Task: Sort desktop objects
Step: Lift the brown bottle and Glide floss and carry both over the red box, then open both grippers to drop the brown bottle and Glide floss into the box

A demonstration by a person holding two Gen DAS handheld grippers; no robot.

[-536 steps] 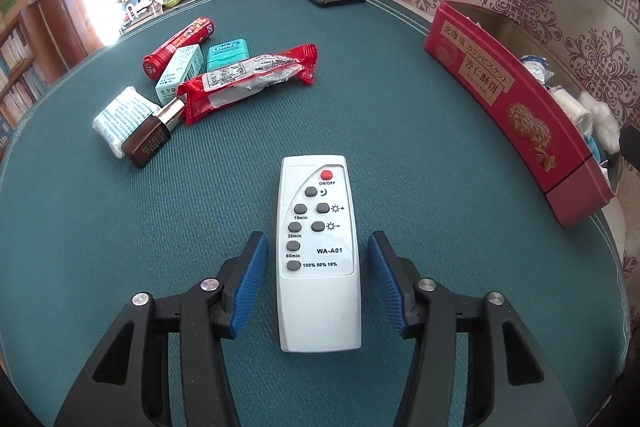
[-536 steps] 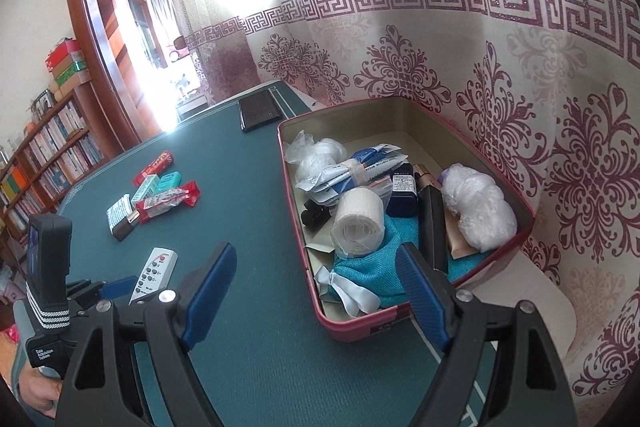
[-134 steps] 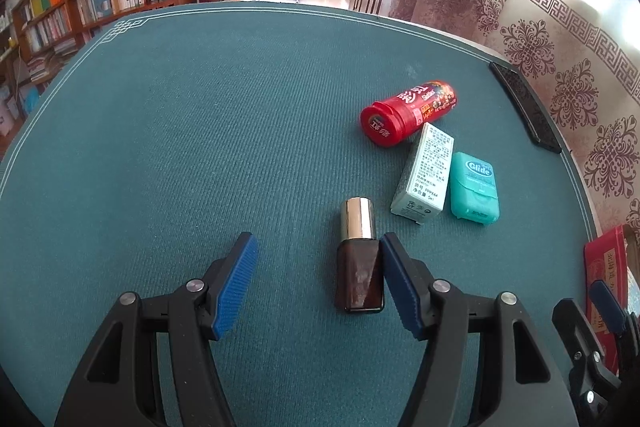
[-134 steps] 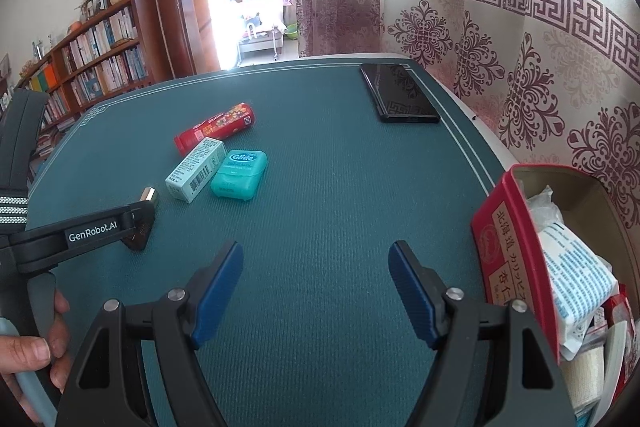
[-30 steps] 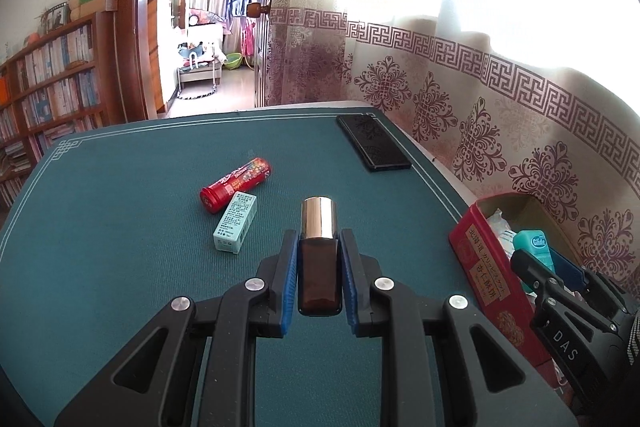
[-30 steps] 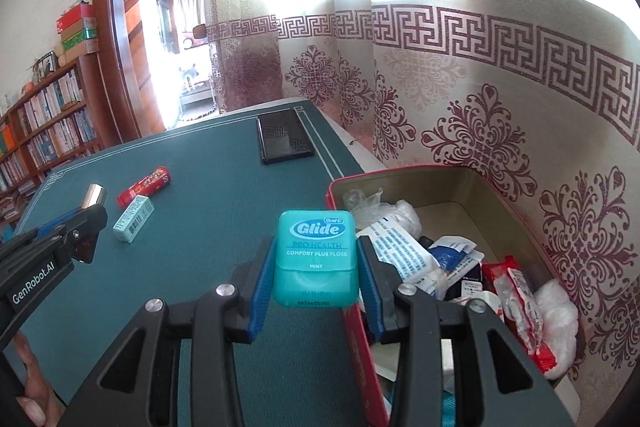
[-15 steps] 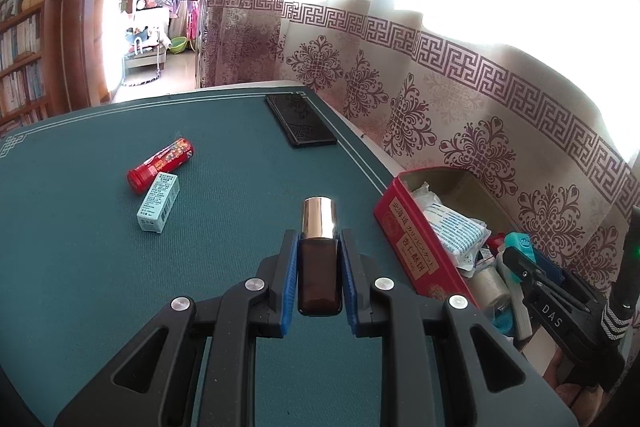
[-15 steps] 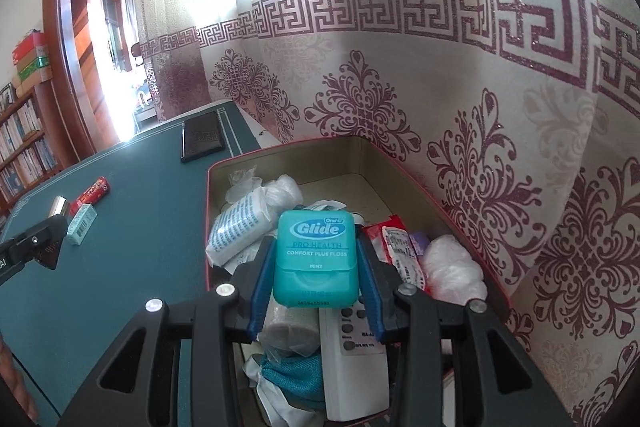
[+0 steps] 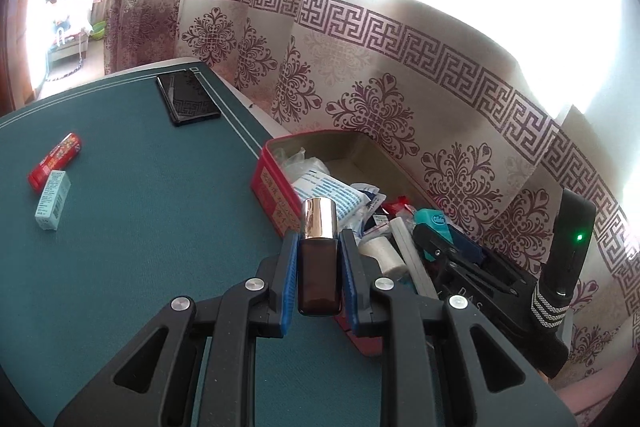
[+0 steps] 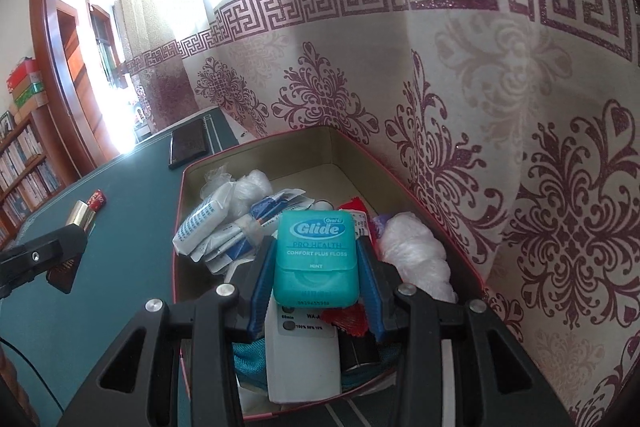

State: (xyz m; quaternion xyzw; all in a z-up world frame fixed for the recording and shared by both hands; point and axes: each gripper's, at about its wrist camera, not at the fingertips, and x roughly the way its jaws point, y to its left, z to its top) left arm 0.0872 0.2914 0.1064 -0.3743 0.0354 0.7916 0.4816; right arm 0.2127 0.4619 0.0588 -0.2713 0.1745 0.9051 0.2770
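My left gripper (image 9: 319, 254) is shut on a brown glass bottle with a metallic cap (image 9: 319, 267), held over the near corner of the red tin box (image 9: 276, 203). The same bottle (image 10: 82, 217) shows at the left of the right wrist view. My right gripper (image 10: 316, 261) is shut on a teal Glide floss case (image 10: 315, 259), hanging over the inside of the red tin box (image 10: 178, 227), which is full of packets, a white remote (image 10: 304, 359) and a roll of gauze. On the green table lie a red tube (image 9: 55, 156) and a small white carton (image 9: 53, 200).
A black phone (image 9: 187, 98) lies near the table's far edge. A patterned curtain (image 10: 520, 147) hangs close behind the box. The right hand-held gripper body (image 9: 500, 275) with a green light sits at the right of the left wrist view. Bookshelves and a doorway stand far left.
Both grippers have swung toward the box. The floss case now hangs lower over the box's contents, and the bottle has come from above the table to the box's near corner.
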